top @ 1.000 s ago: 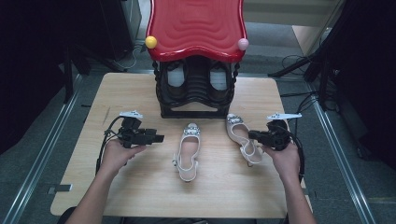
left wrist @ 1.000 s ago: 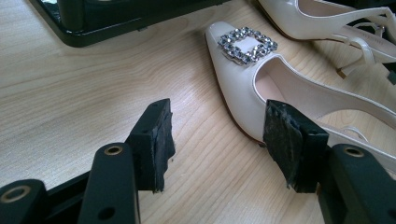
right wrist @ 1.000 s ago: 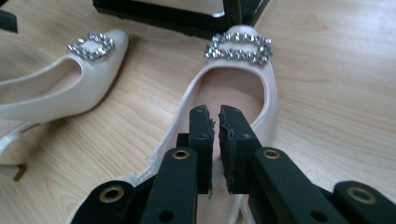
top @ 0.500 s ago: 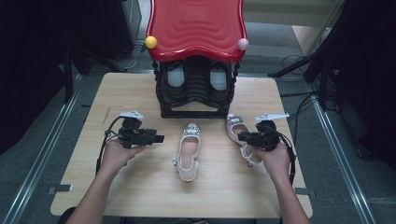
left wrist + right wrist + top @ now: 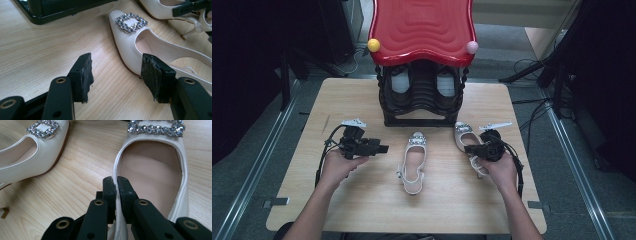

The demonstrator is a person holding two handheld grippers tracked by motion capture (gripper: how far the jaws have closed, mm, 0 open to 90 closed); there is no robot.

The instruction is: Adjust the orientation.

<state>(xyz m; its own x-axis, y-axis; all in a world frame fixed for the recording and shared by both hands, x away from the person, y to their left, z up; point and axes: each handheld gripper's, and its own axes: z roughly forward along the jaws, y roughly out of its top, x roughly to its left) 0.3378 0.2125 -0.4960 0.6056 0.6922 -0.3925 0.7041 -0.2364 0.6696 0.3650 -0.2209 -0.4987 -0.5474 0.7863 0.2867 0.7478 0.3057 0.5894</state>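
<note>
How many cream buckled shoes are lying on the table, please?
2. One cream shoe lies mid-table, beside the open left gripper. The other cream shoe lies to its right, its side wall pinched by the right gripper. Dark shoes sit in the rack; more may be hidden.

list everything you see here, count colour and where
shoes: 2, cream with jewelled buckles, mid table; the right-hand shoe is pinched at its side rim
shoe rack: 1, black, back of table, dark shoes inside
rack top: 1, red, wavy, over the rack
knobs: 2, yellow and pink, front corners of the top
table: 1, light wood
left gripper: 1, black, open beside the middle shoe
right gripper: 1, black, shut on the shoe rim
</note>
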